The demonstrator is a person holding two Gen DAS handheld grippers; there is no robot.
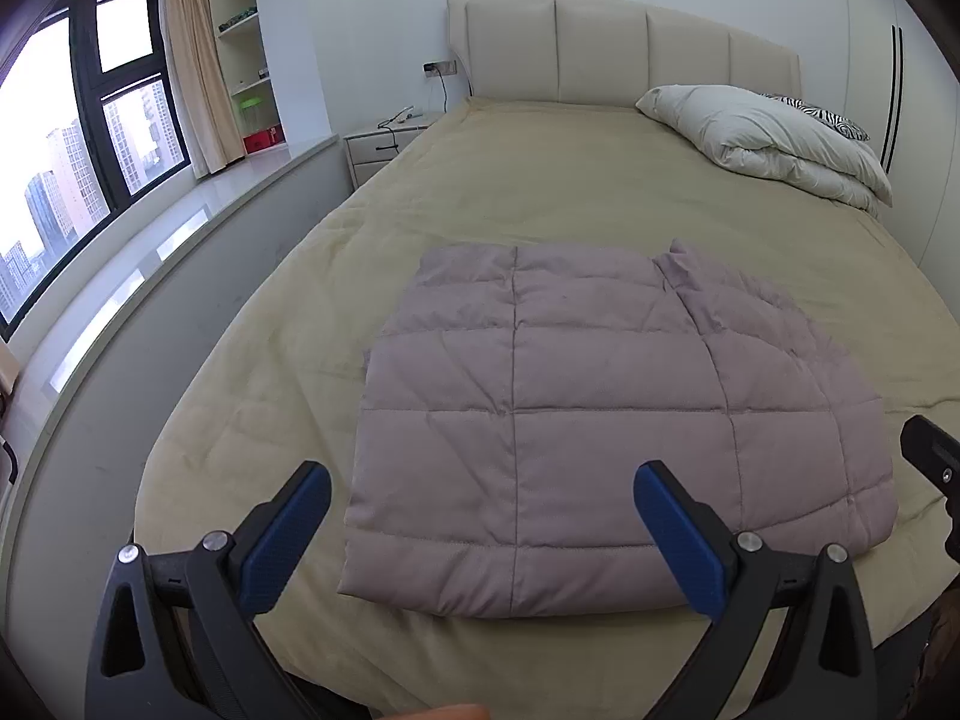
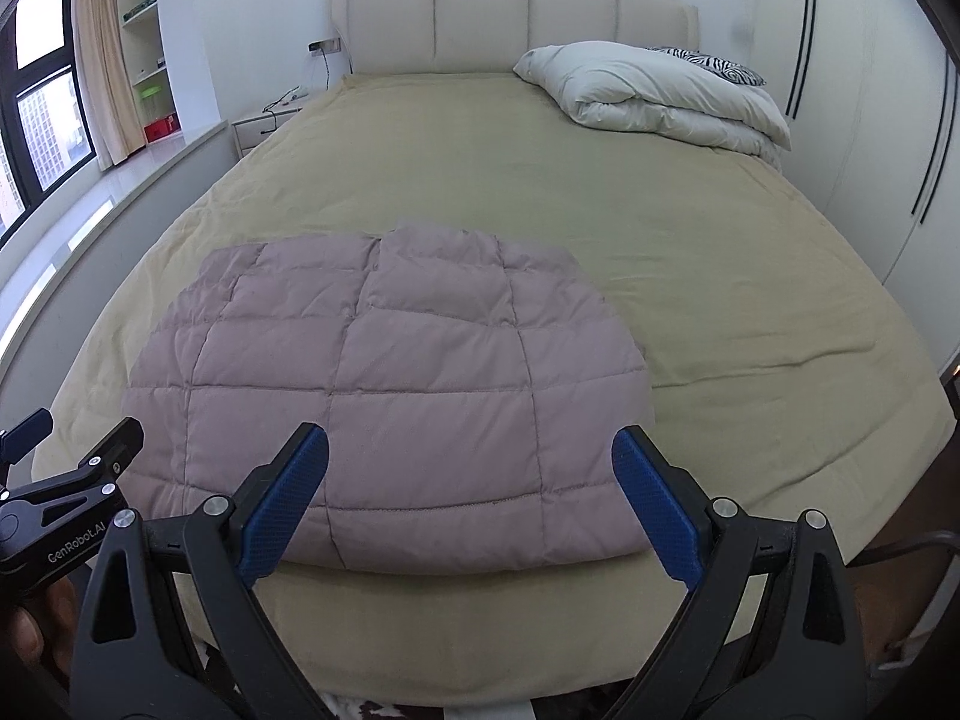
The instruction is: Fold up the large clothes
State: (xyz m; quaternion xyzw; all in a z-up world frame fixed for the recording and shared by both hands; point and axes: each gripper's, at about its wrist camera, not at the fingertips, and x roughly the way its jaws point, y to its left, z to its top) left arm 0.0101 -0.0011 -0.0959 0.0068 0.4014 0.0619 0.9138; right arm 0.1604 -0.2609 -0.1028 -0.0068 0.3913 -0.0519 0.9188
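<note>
A mauve quilted down garment [image 1: 606,420] lies folded into a flat rectangle on the beige bed cover [image 1: 540,192], near the foot of the bed. It also shows in the right wrist view [image 2: 390,396]. My left gripper [image 1: 483,492] is open and empty, held above the garment's near left part. My right gripper [image 2: 471,456] is open and empty, held above the garment's near right edge. The left gripper also shows at the left edge of the right wrist view [image 2: 66,456], and a part of the right gripper shows at the right edge of the left wrist view [image 1: 933,456].
A folded white duvet [image 1: 774,138] with a zebra-print pillow [image 1: 822,114] behind it lies at the head of the bed on the right. A nightstand [image 1: 384,144], a window sill [image 1: 120,276] and shelves [image 1: 246,42] stand to the left. Wardrobe doors [image 2: 870,120] line the right.
</note>
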